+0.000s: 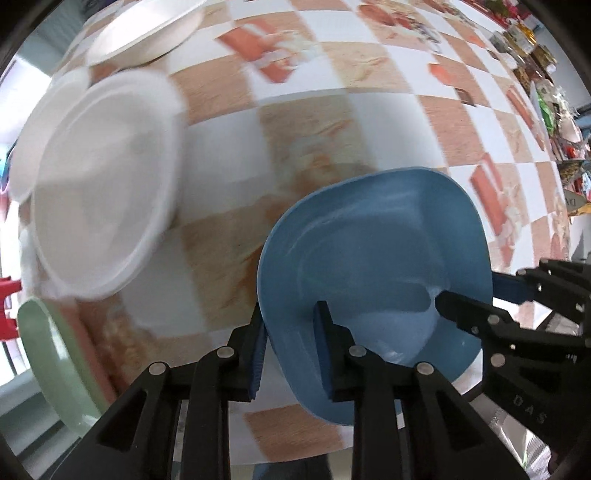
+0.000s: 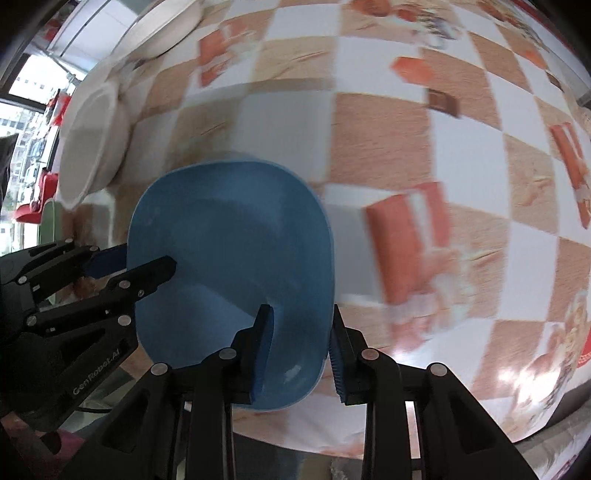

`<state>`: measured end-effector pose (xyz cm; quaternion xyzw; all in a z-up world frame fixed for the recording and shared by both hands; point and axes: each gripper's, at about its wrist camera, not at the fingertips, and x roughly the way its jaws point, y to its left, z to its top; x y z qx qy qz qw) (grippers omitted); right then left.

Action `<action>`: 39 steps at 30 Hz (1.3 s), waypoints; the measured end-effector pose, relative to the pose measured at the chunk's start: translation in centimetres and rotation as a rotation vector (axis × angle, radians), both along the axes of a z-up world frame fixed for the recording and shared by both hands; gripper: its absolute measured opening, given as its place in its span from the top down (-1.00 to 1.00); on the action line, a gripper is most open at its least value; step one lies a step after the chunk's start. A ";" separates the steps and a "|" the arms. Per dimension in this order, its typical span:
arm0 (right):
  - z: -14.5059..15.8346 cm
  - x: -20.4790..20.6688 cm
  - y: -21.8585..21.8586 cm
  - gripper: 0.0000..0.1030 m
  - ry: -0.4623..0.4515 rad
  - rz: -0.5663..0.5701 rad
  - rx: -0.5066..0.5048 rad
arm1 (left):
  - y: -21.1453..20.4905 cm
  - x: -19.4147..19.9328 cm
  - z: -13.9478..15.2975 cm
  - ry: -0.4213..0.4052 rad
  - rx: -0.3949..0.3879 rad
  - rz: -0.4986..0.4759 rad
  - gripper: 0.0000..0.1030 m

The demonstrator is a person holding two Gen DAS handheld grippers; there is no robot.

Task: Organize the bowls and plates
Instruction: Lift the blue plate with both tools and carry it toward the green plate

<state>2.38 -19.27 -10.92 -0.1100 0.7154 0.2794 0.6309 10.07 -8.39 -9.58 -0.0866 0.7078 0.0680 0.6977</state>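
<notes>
A blue bowl (image 1: 373, 258) is held above the checkered table between both grippers. My left gripper (image 1: 291, 336) is shut on its left rim, one finger inside and one outside. My right gripper (image 2: 303, 343) is shut on its right rim in the same way; the bowl also shows in the right wrist view (image 2: 229, 240). Each gripper shows in the other's view, the right one (image 1: 480, 299) at the bowl's far side and the left one (image 2: 129, 262) likewise. White bowls (image 1: 99, 184) sit stacked at the left. A white plate (image 1: 144, 33) lies at the far left.
A pale green dish (image 1: 51, 354) sits at the table's near left edge. Packaged goods (image 1: 546, 92) line the far right side. The tablecloth (image 2: 424, 147) with orange and white squares spreads to the right.
</notes>
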 end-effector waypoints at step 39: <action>-0.8 -7.0 9.7 0.38 0.096 -0.049 0.004 | 3.1 -4.6 0.5 -0.005 0.077 0.054 0.46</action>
